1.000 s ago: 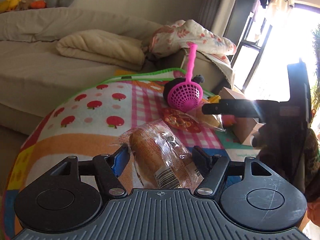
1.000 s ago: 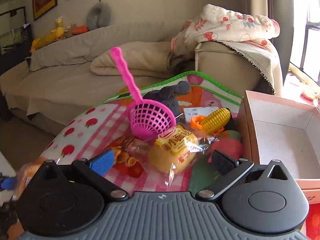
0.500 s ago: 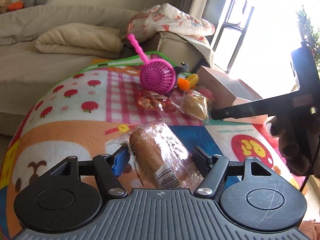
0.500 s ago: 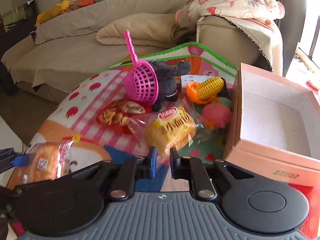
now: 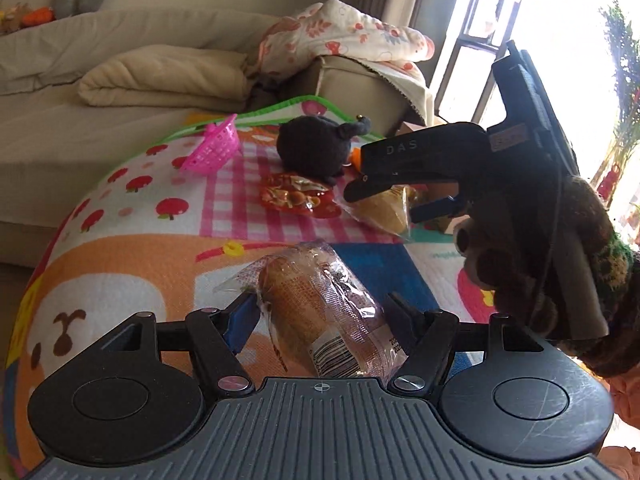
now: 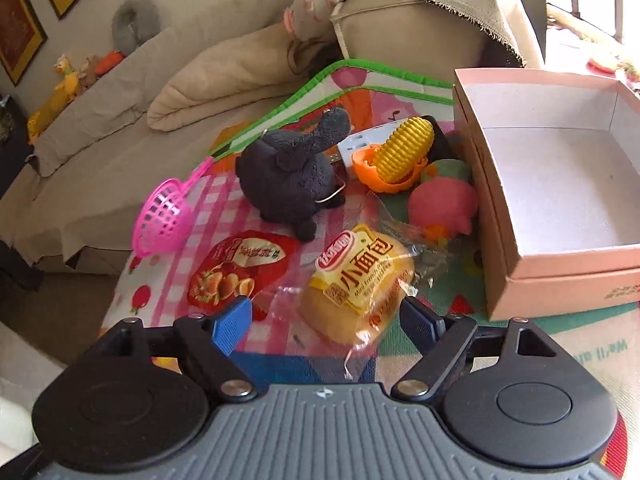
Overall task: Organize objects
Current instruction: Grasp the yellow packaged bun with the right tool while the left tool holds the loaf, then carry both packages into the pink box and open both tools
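On the play mat (image 6: 592, 344), the right gripper (image 6: 326, 318) has just been opening, its fingers straddling the yellow bun packet (image 6: 356, 280) for pickup toward the pink box (image 6: 560, 184). The left gripper (image 5: 320, 316) holds clamped a wrapped bread roll (image 5: 320, 312), ready for boxing.

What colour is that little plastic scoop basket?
Bright pink plastic mesh scoop basket, clearest in the right wrist view.

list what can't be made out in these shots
- Left wrist view: the right claw hides most of the yellow bread pack and the orange toy.
- Left wrist view: window glare washes out the pink box.
- Right wrist view: the grey plush covers part of the white card.
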